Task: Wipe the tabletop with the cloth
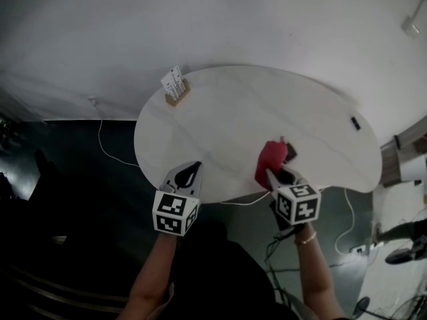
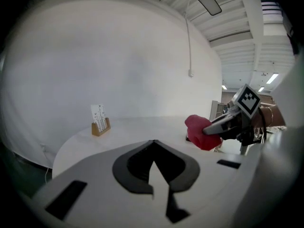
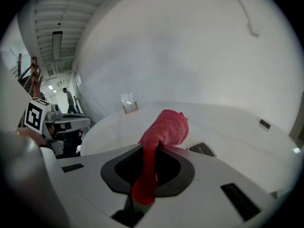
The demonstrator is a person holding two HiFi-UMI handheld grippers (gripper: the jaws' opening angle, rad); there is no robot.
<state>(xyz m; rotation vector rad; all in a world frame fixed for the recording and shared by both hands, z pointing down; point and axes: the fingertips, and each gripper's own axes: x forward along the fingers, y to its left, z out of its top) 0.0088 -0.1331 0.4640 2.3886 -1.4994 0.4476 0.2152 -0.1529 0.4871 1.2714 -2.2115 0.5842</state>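
The right gripper (image 1: 277, 173) is being held with its jaws clamped on the bunched red cloth (image 1: 270, 160) at about 4 o'clock on the tabletop (image 1: 233, 119), while the left gripper (image 1: 189, 173) is being held at 7 o'clock, jaws together on nothing. Wiping is judged to be only starting. The cloth is being called on to be pressed flat and swept toward the card holder (image 1: 175, 89) at 10 o'clock, clear of the small dark object (image 1: 291, 153) beside it.

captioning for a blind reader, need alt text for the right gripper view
The right claw is shut on a red fabric cloth, bunched over a rounded white tabletop. A small wooden card holder stands near the table's far edge, before a plain white wall.
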